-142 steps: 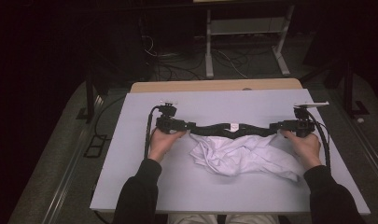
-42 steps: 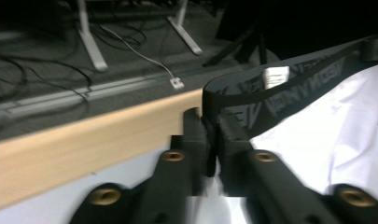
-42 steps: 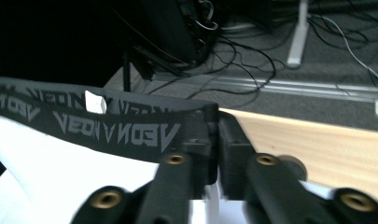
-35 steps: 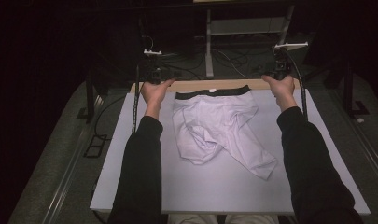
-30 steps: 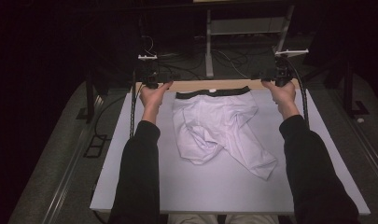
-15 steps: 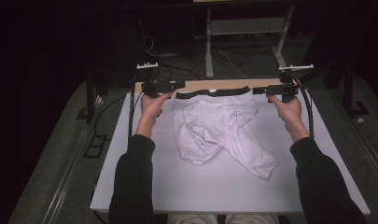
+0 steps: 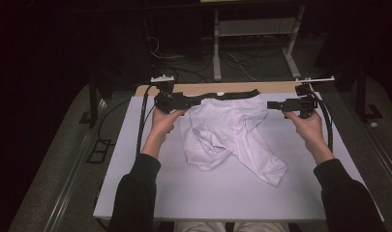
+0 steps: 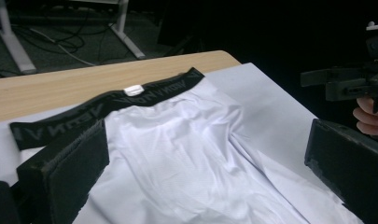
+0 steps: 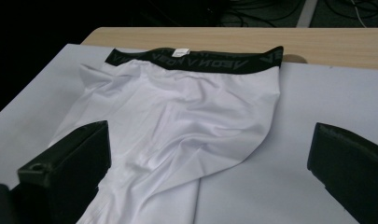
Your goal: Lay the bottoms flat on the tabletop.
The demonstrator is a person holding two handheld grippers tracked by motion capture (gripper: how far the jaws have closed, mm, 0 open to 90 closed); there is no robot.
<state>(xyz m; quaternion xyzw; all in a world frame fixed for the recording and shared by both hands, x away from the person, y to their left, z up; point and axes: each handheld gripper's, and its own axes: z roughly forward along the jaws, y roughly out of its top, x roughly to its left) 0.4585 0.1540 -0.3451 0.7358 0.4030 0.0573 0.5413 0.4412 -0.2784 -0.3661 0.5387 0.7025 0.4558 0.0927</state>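
White stretchy shorts with a black waistband (image 7: pixel 231 126) lie spread on the pale surface (image 7: pixel 222 193), probably for folding; left gripper (image 7: pixel 181 101) and right gripper (image 7: pixel 273 104) hover released, fingers apart.

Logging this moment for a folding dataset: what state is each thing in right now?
White shorts: flat on the table, one leg bunched, the other spread.
Black waistband: stretched straight along the far edge, released.
Left gripper: open, jaws beside the waistband end.
Right gripper: open, clear of the cloth.
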